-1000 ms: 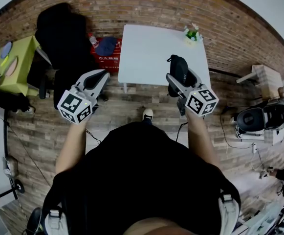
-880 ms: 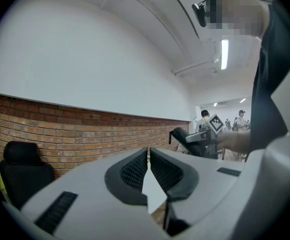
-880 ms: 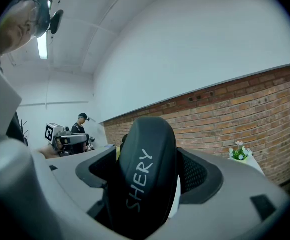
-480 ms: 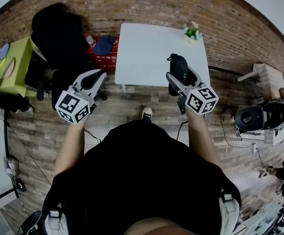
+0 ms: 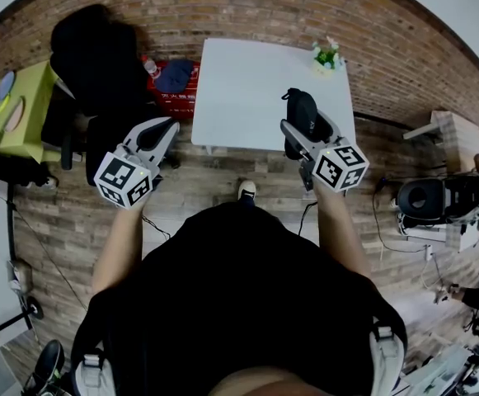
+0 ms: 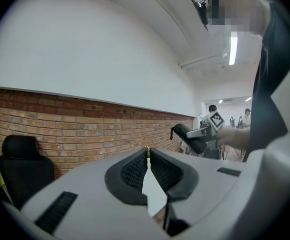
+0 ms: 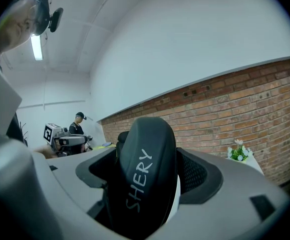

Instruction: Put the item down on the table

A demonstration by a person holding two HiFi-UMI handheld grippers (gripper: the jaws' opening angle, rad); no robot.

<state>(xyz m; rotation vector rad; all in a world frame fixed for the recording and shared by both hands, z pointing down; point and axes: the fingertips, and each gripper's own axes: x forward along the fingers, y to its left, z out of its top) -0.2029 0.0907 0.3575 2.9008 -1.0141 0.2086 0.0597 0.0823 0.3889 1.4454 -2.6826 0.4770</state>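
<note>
A black oval case [image 5: 302, 115] with "SHERY" in white letters [image 7: 144, 176] is clamped between the jaws of my right gripper [image 5: 305, 130], held in the air over the near right part of the white table [image 5: 247, 89]. In the right gripper view the case [image 7: 144, 176] fills the gap between the jaws. My left gripper [image 5: 158, 132] hangs left of the table above the wooden floor, its jaws shut with nothing between them [image 6: 147, 161]. From the left gripper view the right gripper with the case [image 6: 192, 136] shows at the right.
A small pot of flowers [image 5: 326, 56] stands on the table's far right corner. A black office chair [image 5: 99, 64] and a red crate [image 5: 177, 89] stand left of the table. A brick wall runs behind. A green table [image 5: 25, 110] is far left.
The view has shifted slightly; the table sits a little nearer to me. Both grippers hold about the same pose, the case still in the right one.
</note>
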